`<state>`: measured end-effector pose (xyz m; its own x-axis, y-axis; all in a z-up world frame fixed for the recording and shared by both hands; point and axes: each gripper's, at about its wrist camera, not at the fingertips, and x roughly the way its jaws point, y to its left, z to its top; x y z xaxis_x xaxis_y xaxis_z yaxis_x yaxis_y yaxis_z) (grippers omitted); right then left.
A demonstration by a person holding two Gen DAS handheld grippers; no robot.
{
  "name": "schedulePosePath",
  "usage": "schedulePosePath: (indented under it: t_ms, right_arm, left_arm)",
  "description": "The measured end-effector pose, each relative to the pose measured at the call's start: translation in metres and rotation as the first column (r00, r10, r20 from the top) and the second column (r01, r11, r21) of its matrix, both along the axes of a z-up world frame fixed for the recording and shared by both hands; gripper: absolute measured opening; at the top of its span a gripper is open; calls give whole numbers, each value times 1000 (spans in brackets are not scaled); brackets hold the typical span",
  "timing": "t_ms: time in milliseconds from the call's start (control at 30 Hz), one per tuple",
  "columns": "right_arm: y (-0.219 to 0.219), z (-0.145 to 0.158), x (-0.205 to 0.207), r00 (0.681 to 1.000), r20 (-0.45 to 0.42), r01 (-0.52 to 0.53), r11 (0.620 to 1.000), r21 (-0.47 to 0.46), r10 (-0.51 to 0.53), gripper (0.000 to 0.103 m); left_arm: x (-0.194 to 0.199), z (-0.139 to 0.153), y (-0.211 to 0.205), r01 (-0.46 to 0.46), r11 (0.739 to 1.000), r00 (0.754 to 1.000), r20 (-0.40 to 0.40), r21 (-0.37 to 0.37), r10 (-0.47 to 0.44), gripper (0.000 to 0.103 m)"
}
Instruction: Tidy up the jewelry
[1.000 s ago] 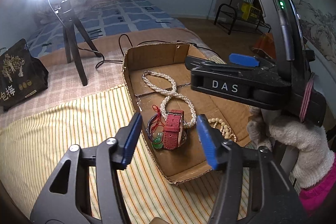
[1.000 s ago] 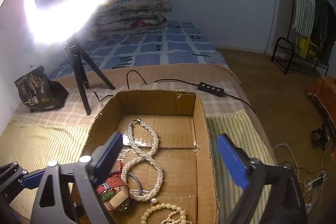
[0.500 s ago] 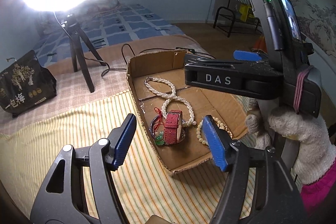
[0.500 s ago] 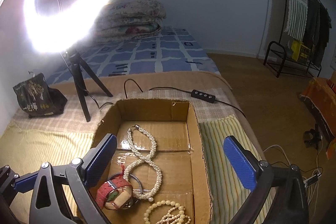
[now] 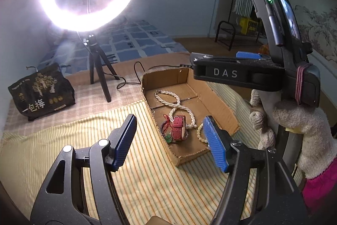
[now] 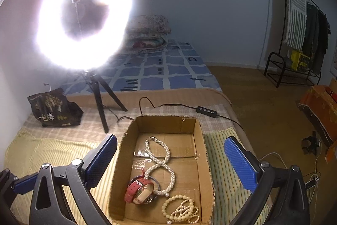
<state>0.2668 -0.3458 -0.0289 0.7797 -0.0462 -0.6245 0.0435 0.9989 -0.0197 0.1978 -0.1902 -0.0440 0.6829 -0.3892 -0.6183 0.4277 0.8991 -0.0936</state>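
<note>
A shallow cardboard box [image 6: 122, 161] [image 5: 223, 107] lies on the striped bedcover. Inside it lie a twisted white pearl necklace [image 6: 160, 161] [image 5: 179, 104], a red-strapped watch [image 6: 139, 185] [image 5: 179, 127] on a dark bangle, and cream bead bracelets [image 6: 181, 210] [image 5: 200, 134]. My left gripper [image 5: 168, 140] hovers above and in front of the box, open, with nothing between its blue pads. My right gripper [image 6: 168, 163] hangs over the box, jaws wide and open, also empty. In the left wrist view the right gripper's body [image 5: 238, 75], held by a gloved hand [image 5: 294, 125], sits to the right.
A lit ring light [image 6: 84, 16] on a black tripod [image 6: 101, 102] stands behind the box. Its cable and inline switch [image 6: 207, 112] run past the box's far edge. A black bag [image 6: 52, 109] sits at the far left. The bed edge drops off to the right.
Both grippers have risen and drawn back from the box, which now looks smaller and farther. The left jaws stand slightly wider. The jewelry has not moved.
</note>
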Motion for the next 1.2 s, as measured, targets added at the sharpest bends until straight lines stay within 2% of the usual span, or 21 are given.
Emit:
schedulePosePath:
  t_ms: [567,633,867,1000,1200]
  right_arm:
    - [31,35,-73,999,29,17,999,-46,-16,103]
    - [34,39,-85,999,37,27,999,-41,-26,103]
    - [43,49,-119,997,67,36,999,-13,-35,103]
    - [48,52,-135,995,87,44,999,-5,-43,103]
    - [55,48,-157,990,130,68,996,-53,-61,103]
  left_arm:
    - [-63,38,51,-27,1000,997,77,2,27,69]
    - [-70,41,58,-38,999,996,84,-2,38,77]
    - [-90,48,75,-46,999,991,124,12,44,78]
    - [-101,51,80,-47,999,989,138,11,45,90]
    - [-113,50,78,-39,997,985,170,59,29,98]
